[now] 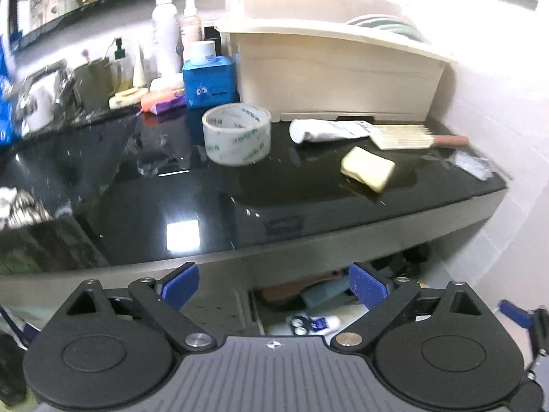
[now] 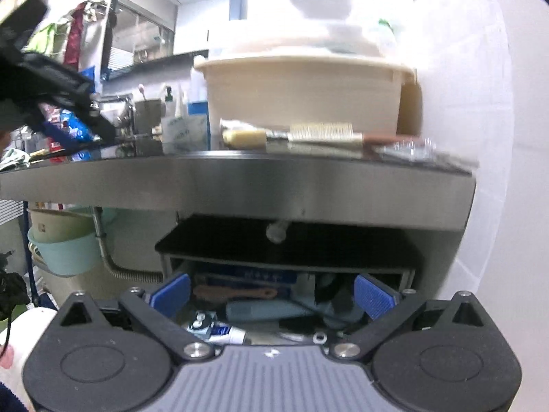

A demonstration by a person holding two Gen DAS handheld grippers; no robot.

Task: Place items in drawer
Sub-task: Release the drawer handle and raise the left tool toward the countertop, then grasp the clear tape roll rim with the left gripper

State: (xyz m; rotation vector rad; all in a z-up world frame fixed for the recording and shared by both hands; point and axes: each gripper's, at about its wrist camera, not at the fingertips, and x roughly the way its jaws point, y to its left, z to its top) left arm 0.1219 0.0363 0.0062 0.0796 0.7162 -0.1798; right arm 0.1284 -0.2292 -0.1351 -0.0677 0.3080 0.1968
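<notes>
On the black countertop [image 1: 154,206] lie a roll of clear tape [image 1: 236,134], a white tube [image 1: 326,130], a wooden brush [image 1: 411,137] and a yellow sponge [image 1: 368,169]. My left gripper [image 1: 272,286] is open and empty, in front of the counter's front edge. Below the counter the drawer [image 2: 406,278] stands open, with a brown comb [image 2: 233,293], a teal-handled item [image 2: 267,310] and a small tube [image 2: 219,329] inside. My right gripper [image 2: 272,295] is open and empty, just in front of the drawer. The drawer also shows in the left wrist view [image 1: 257,312].
A cream storage box [image 1: 336,75] stands at the back of the counter. A blue box [image 1: 209,80], bottles [image 1: 166,31] and clutter sit at the back left. A white wall [image 1: 497,120] bounds the right side. Basins [image 2: 61,250] and a metal hose [image 2: 116,267] hang under the counter at left.
</notes>
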